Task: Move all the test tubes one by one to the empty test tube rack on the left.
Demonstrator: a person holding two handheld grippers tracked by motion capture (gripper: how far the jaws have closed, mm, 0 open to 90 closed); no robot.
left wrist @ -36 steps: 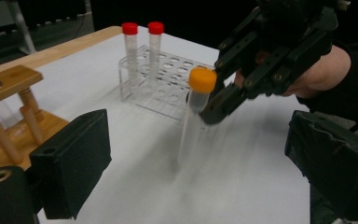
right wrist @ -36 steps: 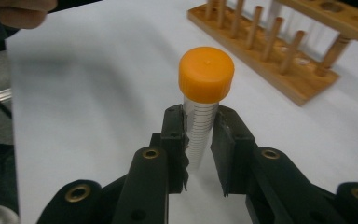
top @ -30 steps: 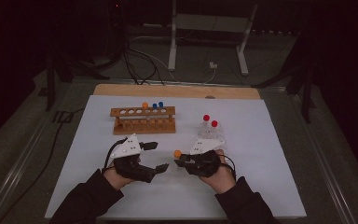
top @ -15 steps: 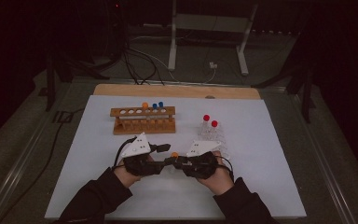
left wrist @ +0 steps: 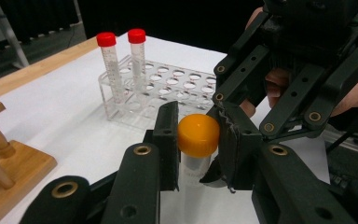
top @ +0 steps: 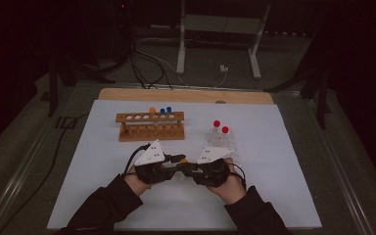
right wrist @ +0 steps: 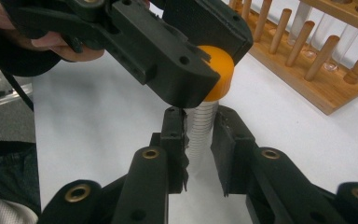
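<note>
A clear tube [right wrist: 199,122] with an orange cap [left wrist: 198,135] is held upright over the white mat, between my two grippers. My right gripper [right wrist: 199,135] is shut on the tube's threaded body below the cap. My left gripper [left wrist: 198,140] comes in from the other side; its jaws have just been closing and its pads now press on the orange cap [right wrist: 219,70]. In the high view both grippers meet tip to tip at the mat's front middle, left gripper [top: 178,160] and right gripper [top: 188,169], with the cap [top: 183,160] a small orange dot between them.
A wooden tube rack [top: 151,125] with orange- and blue-capped tubes stands behind the hands. A clear plastic rack [top: 227,144] with two red-capped tubes [left wrist: 121,65] stands right of it. The white mat [top: 284,161] has bare room at the right and left.
My left gripper moved right to meet the right gripper and its jaws closed on the orange cap. The right gripper kept still with the tube.
</note>
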